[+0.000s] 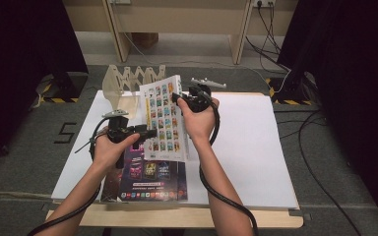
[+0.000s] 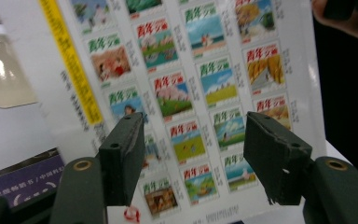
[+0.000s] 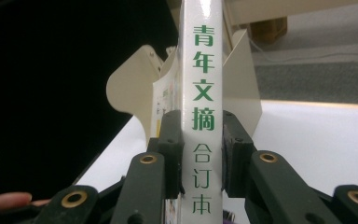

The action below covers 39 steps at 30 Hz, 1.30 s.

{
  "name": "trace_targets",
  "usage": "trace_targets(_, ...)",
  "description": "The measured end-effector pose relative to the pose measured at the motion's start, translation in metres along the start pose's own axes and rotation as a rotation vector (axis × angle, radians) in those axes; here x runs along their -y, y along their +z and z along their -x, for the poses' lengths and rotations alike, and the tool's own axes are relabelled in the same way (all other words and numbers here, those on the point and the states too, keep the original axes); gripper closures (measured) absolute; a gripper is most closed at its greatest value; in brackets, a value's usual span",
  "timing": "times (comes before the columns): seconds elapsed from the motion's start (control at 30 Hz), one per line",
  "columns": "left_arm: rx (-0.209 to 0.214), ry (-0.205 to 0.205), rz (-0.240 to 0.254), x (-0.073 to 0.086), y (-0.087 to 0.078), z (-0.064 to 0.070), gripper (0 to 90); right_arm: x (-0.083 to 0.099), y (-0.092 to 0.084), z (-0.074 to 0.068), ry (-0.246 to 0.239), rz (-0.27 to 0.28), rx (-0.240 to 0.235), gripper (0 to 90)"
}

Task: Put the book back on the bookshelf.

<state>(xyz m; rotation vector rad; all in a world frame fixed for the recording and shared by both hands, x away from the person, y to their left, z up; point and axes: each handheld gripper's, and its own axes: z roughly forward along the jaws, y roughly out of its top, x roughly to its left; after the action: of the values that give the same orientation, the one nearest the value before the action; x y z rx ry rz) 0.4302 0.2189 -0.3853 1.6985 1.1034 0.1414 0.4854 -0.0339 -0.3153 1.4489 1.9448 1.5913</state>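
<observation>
While the right gripper (image 3: 199, 154) is clenched on the spine of the thick white bound magazine volume with green characters (image 3: 200, 70), the book stands upright above the white table sheet (image 1: 256, 147). It looks rather heavy and stiff at the spine, but its glossy cover may slip, so the spine is the good place to hold. The left gripper (image 2: 193, 154) is released, its jaws apart before the back cover. Behind waits the beige slotted book rack (image 1: 128, 81); a dark purple magazine (image 1: 150, 179) lies flat below, not in the way.
</observation>
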Motion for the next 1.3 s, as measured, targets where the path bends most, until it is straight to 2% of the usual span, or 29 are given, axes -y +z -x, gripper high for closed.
trace_targets(0.2,-0.024,-0.009,0.012,0.004,-0.003,-0.007,37.4,-0.006,-0.001,-0.005,-0.024,0.038,0.014,74.5)
trace_targets(0.43,-0.049,0.018,0.029,0.004,-0.006,-0.007,36.3,-0.006,0.002,-0.007,-0.032,0.043,0.020,74.5)
trace_targets(0.53,-0.104,0.049,0.032,0.011,-0.007,-0.010,35.7,-0.008,0.002,-0.006,-0.027,0.048,0.022,74.5)
trace_targets(0.57,-0.154,0.068,0.026,0.021,-0.007,-0.015,35.7,-0.008,0.002,-0.006,-0.029,0.051,0.021,74.5)
trace_targets(0.6,-0.172,0.063,0.020,0.027,-0.008,-0.019,35.7,-0.009,0.001,-0.006,-0.031,0.054,0.022,74.4)
trace_targets(0.63,-0.172,0.063,0.020,0.027,-0.008,-0.019,35.7,-0.009,0.001,-0.006,-0.031,0.054,0.022,74.4)
trace_targets(0.67,-0.199,0.043,0.022,0.041,-0.010,-0.029,35.7,-0.011,0.001,-0.006,-0.034,0.058,0.023,74.5)
trace_targets(0.7,-0.199,0.043,0.022,0.041,-0.010,-0.029,36.0,-0.011,0.001,-0.006,-0.034,0.058,0.023,74.5)
trace_targets(0.73,-0.216,0.013,0.023,0.053,-0.013,-0.037,36.1,-0.012,0.001,-0.007,-0.034,0.064,0.023,74.5)
trace_targets(0.77,-0.216,0.013,0.023,0.053,-0.013,-0.037,36.3,-0.012,0.001,-0.007,-0.034,0.064,0.023,74.5)
trace_targets(0.8,-0.211,-0.009,0.029,0.058,-0.016,-0.040,36.3,-0.013,0.001,-0.007,-0.037,0.066,0.025,74.5)
trace_targets(0.83,-0.198,-0.046,0.057,0.066,-0.020,-0.042,36.3,-0.014,0.002,-0.009,-0.040,0.075,0.027,74.5)
trace_targets(0.9,-0.195,-0.056,0.069,0.071,-0.023,-0.043,36.2,-0.017,0.004,-0.011,-0.046,0.086,0.032,74.5)
trace_targets(1.17,-0.183,-0.052,0.091,0.077,-0.027,-0.041,36.1,-0.027,0.016,-0.018,-0.080,0.166,0.062,74.5)
trace_targets(1.23,-0.151,-0.074,0.098,0.079,-0.026,-0.040,36.0,-0.031,0.021,-0.019,-0.079,0.168,0.061,74.5)
trace_targets(1.3,-0.150,-0.065,0.094,0.079,-0.026,-0.039,36.0,-0.033,0.023,-0.018,-0.079,0.168,0.062,74.5)
